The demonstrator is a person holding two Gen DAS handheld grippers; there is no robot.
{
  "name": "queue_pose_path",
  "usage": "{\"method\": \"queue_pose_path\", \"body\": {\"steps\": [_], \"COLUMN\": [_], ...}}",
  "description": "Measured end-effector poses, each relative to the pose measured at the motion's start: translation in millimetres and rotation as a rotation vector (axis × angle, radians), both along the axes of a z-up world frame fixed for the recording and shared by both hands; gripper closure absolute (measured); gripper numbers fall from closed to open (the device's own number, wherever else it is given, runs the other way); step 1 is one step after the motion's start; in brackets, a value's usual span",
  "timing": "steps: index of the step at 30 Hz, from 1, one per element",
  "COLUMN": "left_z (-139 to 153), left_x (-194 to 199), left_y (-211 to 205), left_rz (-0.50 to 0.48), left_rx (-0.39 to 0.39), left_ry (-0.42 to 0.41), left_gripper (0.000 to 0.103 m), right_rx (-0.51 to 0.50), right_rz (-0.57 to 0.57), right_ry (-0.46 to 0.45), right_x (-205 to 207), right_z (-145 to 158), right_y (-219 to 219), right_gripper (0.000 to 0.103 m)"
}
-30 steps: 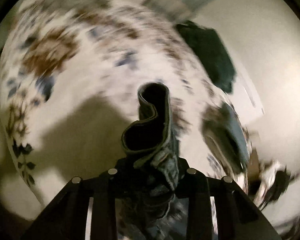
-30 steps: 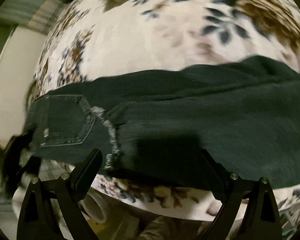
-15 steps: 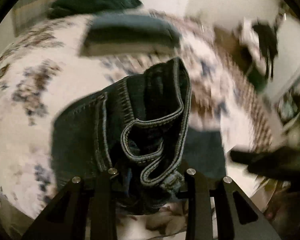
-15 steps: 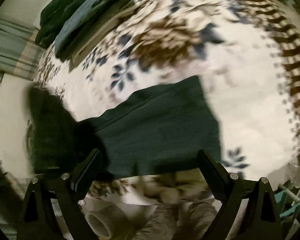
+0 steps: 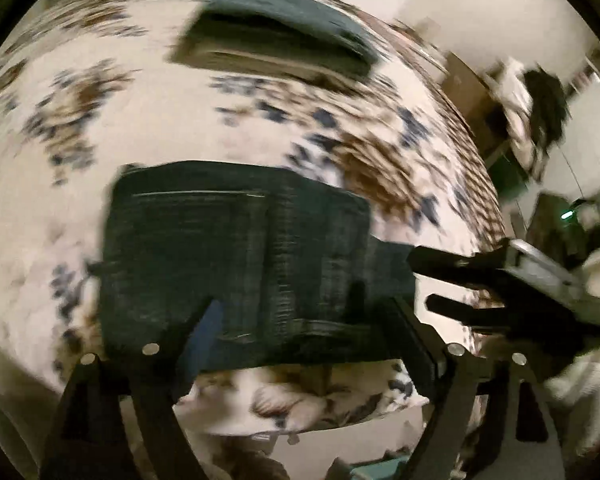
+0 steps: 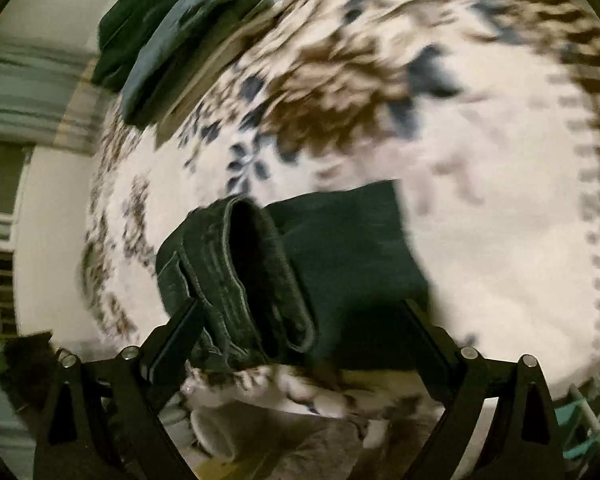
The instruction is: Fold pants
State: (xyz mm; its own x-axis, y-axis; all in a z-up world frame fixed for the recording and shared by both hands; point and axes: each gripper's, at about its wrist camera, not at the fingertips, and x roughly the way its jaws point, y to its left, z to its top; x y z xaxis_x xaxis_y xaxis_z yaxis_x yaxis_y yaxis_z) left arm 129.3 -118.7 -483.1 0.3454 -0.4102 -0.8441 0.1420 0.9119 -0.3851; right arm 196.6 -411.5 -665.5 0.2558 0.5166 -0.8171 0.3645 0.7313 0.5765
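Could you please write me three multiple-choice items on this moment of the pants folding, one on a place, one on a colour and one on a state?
1. Where do the folded pants lie?
A. on the floral bedspread
B. on a wooden chair
C. in a laundry basket

2. What colour are the pants?
A. bright red
B. dark denim
C. white

3. How is the left gripper?
A. shut on the pants
B. open
C. out of view

Answers: 1 A, patterned cloth surrounds the pants; 2 B, the fabric is near-black denim with pale stitching; 3 B, its fingers stand wide apart over the pants, gripping nothing.
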Motion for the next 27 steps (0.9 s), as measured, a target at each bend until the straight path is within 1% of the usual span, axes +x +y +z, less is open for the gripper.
{"method": "queue_pose_path", "body": {"steps": [4, 6, 8, 9, 10, 11, 12, 13, 14, 16, 18, 20, 21, 24, 27], "left_z": [-13.3, -24.4, -31.5, -32.6, -32.8, -32.7, -30.6, -28.4, -26.7, -23.5, -19.2, -15.8, -15.3, -20.3, -29.3], "left_x": [3.6, 7.8, 11.6, 12.7, 13.9, 13.8, 15.4, 17.4, 19.0, 23.6, 28.9, 33.9, 37.3, 47.3, 57.3], "left_y": [51.6, 73.2, 89.3, 96.4, 102.3, 106.0, 107.8, 108.2, 109.2, 109.7, 107.6, 101.4, 98.6, 84.7, 65.8], "left_rz": [0.163, 0.223, 0.268, 0.289, 0.306, 0.315, 0.321, 0.326, 0.333, 0.342, 0.341, 0.329, 0.324, 0.304, 0.278], "left_rx": [0.043, 0.091, 0.119, 0.127, 0.141, 0.147, 0.151, 0.156, 0.155, 0.125, 0.105, 0.089, 0.078, 0.041, 0.008], "left_ry": [0.067, 0.09, 0.107, 0.108, 0.107, 0.103, 0.095, 0.09, 0.09, 0.091, 0.087, 0.081, 0.08, 0.1, 0.117], "left_gripper": [0.02, 0.02, 0.019, 0.019, 0.019, 0.019, 0.019, 0.019, 0.019, 0.019, 0.019, 0.019, 0.019, 0.019, 0.019], "right_rx": [0.07, 0.119, 0.134, 0.16, 0.17, 0.143, 0.11, 0.075, 0.066, 0.07, 0.033, 0.002, -0.013, -0.032, -0.079], "right_rz": [0.052, 0.07, 0.071, 0.062, 0.051, 0.053, 0.064, 0.071, 0.068, 0.055, 0.045, 0.022, -0.006, -0.105, -0.157], "right_ry": [0.008, 0.009, 0.048, 0.057, 0.053, 0.047, 0.04, 0.025, 0.014, -0.011, -0.044, -0.058, -0.054, -0.019, 0.025], "right_x": [27.9, 39.8, 48.5, 51.5, 53.0, 54.2, 54.4, 53.6, 51.8, 46.1, 38.9, 30.6, 25.7, 6.5, -14.5], "right_z": [-28.2, -41.0, -56.0, -62.6, -65.9, -65.0, -61.6, -55.4, -49.3, -31.8, -7.2, 13.2, 20.7, 29.5, 27.1], "right_y": [26.6, 38.4, 48.2, 52.4, 55.8, 60.8, 64.6, 67.0, 67.0, 62.4, 50.9, 30.7, 15.4, -39.5, -79.4], "right_gripper": [0.002, 0.002, 0.003, 0.013, 0.025, 0.053, 0.075, 0.079, 0.085, 0.088, 0.092, 0.093, 0.093, 0.093, 0.093]}}
